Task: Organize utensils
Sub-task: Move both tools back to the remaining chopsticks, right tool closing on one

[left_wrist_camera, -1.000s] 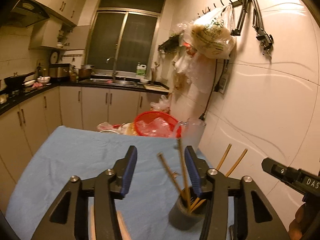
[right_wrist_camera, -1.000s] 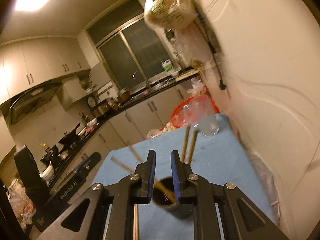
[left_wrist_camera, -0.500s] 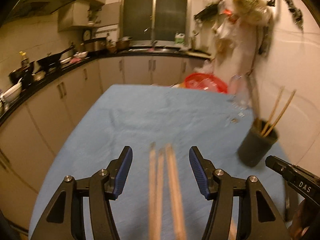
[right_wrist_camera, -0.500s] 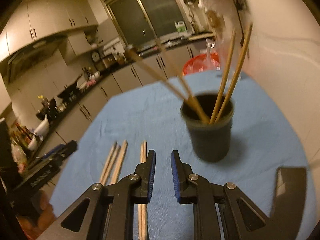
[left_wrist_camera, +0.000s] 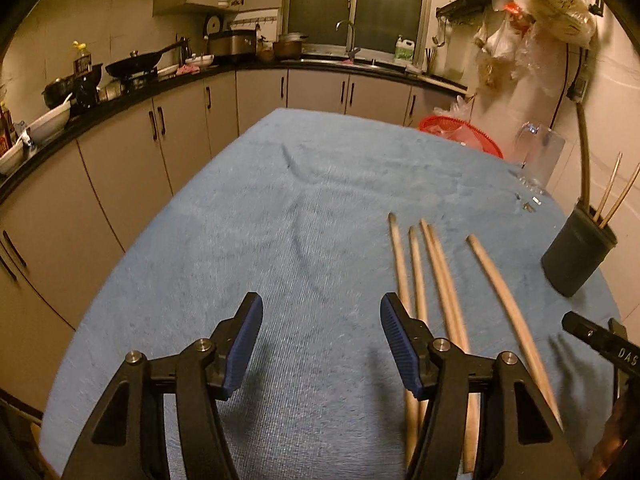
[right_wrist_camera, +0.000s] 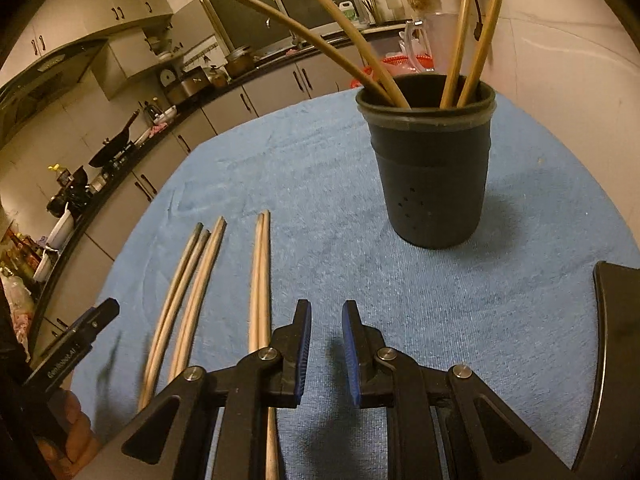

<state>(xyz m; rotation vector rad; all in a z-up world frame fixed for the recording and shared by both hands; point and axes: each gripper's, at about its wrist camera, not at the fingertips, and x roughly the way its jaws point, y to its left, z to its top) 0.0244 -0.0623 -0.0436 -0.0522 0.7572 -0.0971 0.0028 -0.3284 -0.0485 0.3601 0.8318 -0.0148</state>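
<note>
Several wooden chopsticks [left_wrist_camera: 438,280] lie side by side on the blue cloth [left_wrist_camera: 280,220]; they also show in the right wrist view [right_wrist_camera: 260,280]. A dark holder cup [right_wrist_camera: 432,172] stands upright with several chopsticks in it; it sits at the right edge of the left wrist view [left_wrist_camera: 576,256]. My left gripper [left_wrist_camera: 322,344] is open and empty, just left of the loose chopsticks. My right gripper [right_wrist_camera: 325,348] is nearly shut and empty, low over the cloth, right of the loose chopsticks and in front of the cup.
A red basket [left_wrist_camera: 460,132] and a clear glass jug [left_wrist_camera: 538,156] stand at the table's far right by the tiled wall. Kitchen cabinets and a counter with pans [left_wrist_camera: 132,66] run along the left and back. A black object [right_wrist_camera: 616,360] lies at the right.
Both grippers have pulled back and tilted down from the cup. The left now sits left of the loose chopsticks; the cup has slid to its right edge.
</note>
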